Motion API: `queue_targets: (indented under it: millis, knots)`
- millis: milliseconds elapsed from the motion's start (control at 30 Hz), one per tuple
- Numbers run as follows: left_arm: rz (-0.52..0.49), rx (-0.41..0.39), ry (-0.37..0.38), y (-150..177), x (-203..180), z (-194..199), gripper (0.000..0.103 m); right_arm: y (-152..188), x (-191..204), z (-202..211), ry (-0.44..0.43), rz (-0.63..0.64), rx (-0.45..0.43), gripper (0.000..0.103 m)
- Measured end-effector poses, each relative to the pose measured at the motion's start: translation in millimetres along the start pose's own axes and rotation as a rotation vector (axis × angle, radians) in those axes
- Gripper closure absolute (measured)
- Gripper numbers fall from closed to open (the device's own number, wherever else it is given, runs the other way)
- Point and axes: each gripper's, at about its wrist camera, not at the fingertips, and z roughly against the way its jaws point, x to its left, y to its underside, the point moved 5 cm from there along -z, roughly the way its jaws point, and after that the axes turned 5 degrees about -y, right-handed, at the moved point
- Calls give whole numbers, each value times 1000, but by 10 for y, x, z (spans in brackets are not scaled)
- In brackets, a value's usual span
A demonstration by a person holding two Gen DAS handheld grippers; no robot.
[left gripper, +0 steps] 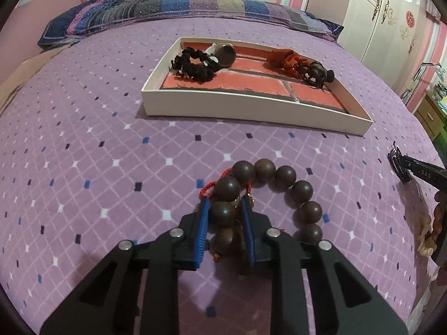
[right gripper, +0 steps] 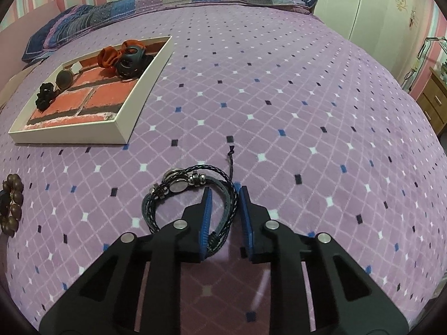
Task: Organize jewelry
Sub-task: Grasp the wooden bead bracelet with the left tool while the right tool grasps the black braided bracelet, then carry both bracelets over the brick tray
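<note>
A brown wooden bead bracelet point(left gripper: 279, 192) with a red cord lies on the purple bed. My left gripper point(left gripper: 225, 206) has its blue pads pressed on two of its near beads. A black braided leather bracelet point(right gripper: 178, 195) lies in the right wrist view. My right gripper point(right gripper: 225, 195) straddles its right side, pads a little apart from the strands. The white tray point(left gripper: 243, 106) with a brick-pattern floor holds a black scrunchie point(left gripper: 192, 65), a round watch point(left gripper: 225, 54), an orange scrunchie point(left gripper: 282, 57) and a black piece point(left gripper: 317, 74).
The tray shows at the upper left in the right wrist view point(right gripper: 131, 120). The bead bracelet shows at that view's left edge point(right gripper: 12, 203). A pillow point(left gripper: 167, 8) lies along the far side. A wardrobe point(left gripper: 385, 14) and a wooden drawer unit point(left gripper: 431, 114) stand at the right.
</note>
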Motion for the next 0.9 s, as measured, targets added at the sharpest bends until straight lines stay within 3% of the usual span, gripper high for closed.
queue_targets:
  millis: [167, 667, 900]
  knots:
    - [-12, -13, -9, -11, -10, 12, 82, 6, 3, -6, -5, 1, -8, 94]
    - [-57, -91, -31, -64, -100, 215, 84, -17, 17, 116, -25, -5, -58, 95]
    - [-96, -172, -34, -137, -224, 464, 84, -69, 31, 234, -38, -7, -98, 95]
